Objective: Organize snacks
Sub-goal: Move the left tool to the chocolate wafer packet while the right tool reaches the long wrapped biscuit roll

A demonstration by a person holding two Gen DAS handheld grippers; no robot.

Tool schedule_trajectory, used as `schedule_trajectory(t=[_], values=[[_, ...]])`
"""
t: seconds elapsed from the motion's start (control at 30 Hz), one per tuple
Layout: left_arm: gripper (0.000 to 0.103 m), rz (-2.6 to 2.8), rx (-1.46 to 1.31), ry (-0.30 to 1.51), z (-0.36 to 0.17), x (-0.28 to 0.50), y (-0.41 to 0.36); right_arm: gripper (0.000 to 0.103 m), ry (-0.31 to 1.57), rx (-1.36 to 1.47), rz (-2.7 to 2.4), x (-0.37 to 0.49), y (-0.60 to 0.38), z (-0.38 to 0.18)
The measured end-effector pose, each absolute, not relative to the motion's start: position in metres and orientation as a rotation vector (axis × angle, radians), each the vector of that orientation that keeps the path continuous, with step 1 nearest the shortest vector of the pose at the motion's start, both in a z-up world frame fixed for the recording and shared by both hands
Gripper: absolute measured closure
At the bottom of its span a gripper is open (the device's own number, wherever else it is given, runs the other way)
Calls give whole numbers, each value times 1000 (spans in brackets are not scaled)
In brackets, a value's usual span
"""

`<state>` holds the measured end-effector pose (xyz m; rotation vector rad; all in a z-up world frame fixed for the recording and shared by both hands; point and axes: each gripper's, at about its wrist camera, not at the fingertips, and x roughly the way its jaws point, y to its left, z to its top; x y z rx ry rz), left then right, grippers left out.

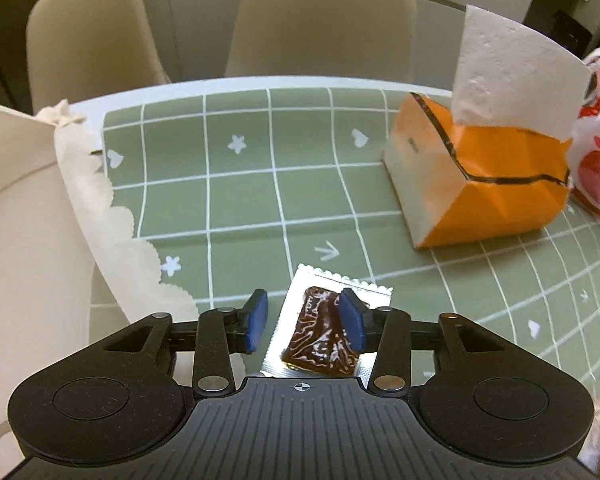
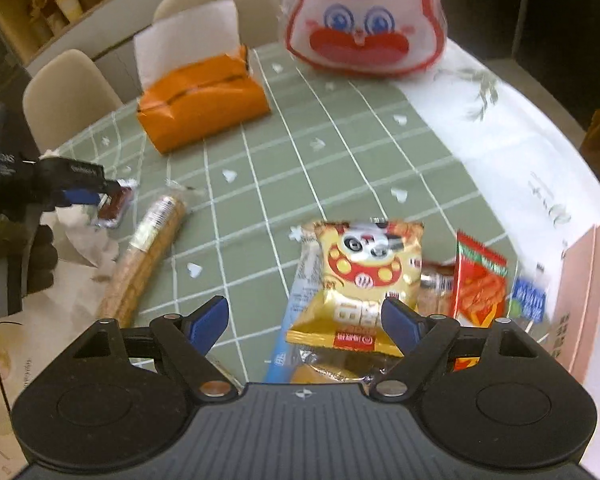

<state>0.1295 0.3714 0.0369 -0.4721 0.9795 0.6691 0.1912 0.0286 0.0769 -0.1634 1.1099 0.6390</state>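
A small brown snack in a clear silver-edged wrapper [image 1: 320, 332] lies on the green checked mat. My left gripper [image 1: 306, 322] is open, its blue pads on either side of the packet, just above it. It also shows in the right wrist view [image 2: 100, 198] over the same packet [image 2: 114, 206]. My right gripper [image 2: 304, 322] is open and empty above a yellow panda snack bag [image 2: 360, 280]. Beside that lie a red snack bag [image 2: 478, 284], a blue-wrapped snack [image 2: 530, 298] and a blue-white packet [image 2: 300, 308]. A long biscuit stick pack [image 2: 148, 252] lies left.
An orange tissue box [image 1: 480, 184] [image 2: 204, 100] stands at the back. A red-and-white rabbit bag [image 2: 364, 16] [image 1: 598, 136] sits behind it. A pink box [image 2: 588, 300] is at the right edge. A cream scalloped paper bag [image 1: 40, 220] is at left. Two chairs [image 1: 320, 20] stand behind the table.
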Motion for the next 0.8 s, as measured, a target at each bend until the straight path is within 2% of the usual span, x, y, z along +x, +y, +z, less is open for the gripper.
schedule_trajectory(t=[0.07,0.4,0.7,0.8], values=[[50,695,-468,974,35,132,371,19,1111,-156,622,192,25,73],[54,515,-469,997,40,132,343,19,1096,-113,596,200,10,81],[55,395,-441,1058,42,119,290,19,1075,-171,674,180,77,80],[56,377,-460,1066,43,115,290,26,1102,-143,737,172,99,72]])
